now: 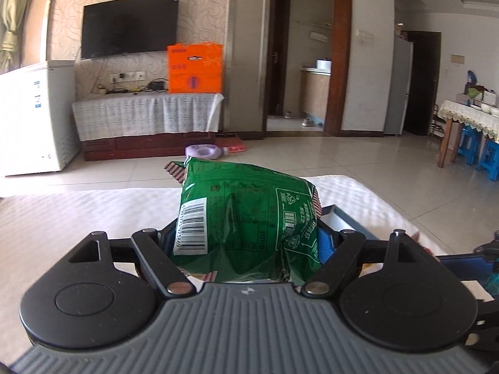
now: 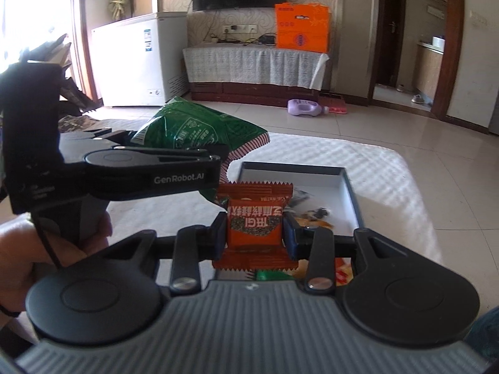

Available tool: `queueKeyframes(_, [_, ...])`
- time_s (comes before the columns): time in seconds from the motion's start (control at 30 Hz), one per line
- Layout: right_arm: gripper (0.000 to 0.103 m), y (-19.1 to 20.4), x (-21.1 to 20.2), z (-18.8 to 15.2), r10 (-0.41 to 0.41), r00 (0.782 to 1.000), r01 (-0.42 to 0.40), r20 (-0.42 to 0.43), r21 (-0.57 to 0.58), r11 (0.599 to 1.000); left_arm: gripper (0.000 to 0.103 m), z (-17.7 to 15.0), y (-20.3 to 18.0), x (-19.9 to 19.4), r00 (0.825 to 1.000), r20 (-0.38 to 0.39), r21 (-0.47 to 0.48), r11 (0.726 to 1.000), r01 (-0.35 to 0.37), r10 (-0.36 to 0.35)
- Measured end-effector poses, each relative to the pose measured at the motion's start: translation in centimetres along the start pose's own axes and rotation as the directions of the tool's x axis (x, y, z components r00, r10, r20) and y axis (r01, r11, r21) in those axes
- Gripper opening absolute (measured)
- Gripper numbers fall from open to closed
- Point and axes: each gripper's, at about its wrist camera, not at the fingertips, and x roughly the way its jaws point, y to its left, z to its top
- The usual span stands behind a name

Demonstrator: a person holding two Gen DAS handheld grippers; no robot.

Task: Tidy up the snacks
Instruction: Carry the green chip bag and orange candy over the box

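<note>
You have both snacks in hand and neither is in the tray [image 2: 351, 193] yet. The orange packet [image 2: 255, 222] sits clamped between the narrow jaws of your right gripper [image 2: 255, 233], held up just in front of the tray's near edge. The green bag [image 1: 246, 221] is pinched in your left gripper [image 1: 246, 246], whose jaws stand wide around its bulk; from the right wrist view it hangs to the left of the tray, above the white cloth [image 2: 374, 168], with your hand [image 2: 46, 249] on the handle.

Inside the tray, a few wrappers already lie toward its near end, though they are too blurred to name; its far end shows bare white floor. So the sorting looks partly done: what remains, as I judge it, is setting these two down in the tray.
</note>
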Motion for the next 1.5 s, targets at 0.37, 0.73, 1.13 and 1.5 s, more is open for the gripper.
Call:
queueKeyframes(0.37, [0.040, -3.7, -1.3, -2.0, -0.057, 0.998, 0.058, -0.016, 0.079, 0.995, 0.083, -1.0, -4.4, 6.1, 0.996, -0.058, 0.013, 0.997, 0.071, -0.070])
queueKeyframes(0.73, [0.040, -4.4, 0.0, -2.2, -0.030, 0.999, 0.033, -0.045, 0.073, 0.997, 0.088, -1.3, -5.9, 9.9, 0.991, -0.084, -0.017, 0.995, 0.102, -0.103])
queueKeyframes(1.13, [0.040, -4.5, 0.1, -2.2, -0.018, 0.999, 0.021, -0.047, 0.074, 0.997, 0.102, -2.4, -6.2, 10.0, 0.990, -0.110, 0.025, 0.995, 0.094, -0.091])
queueKeyframes(1.5, [0.040, -5.3, 0.3, -2.6, -0.054, 0.998, 0.059, -0.044, 0.103, 0.993, 0.103, -3.1, -4.2, 4.5, 0.995, -0.040, 0.011, 0.996, 0.093, -0.092])
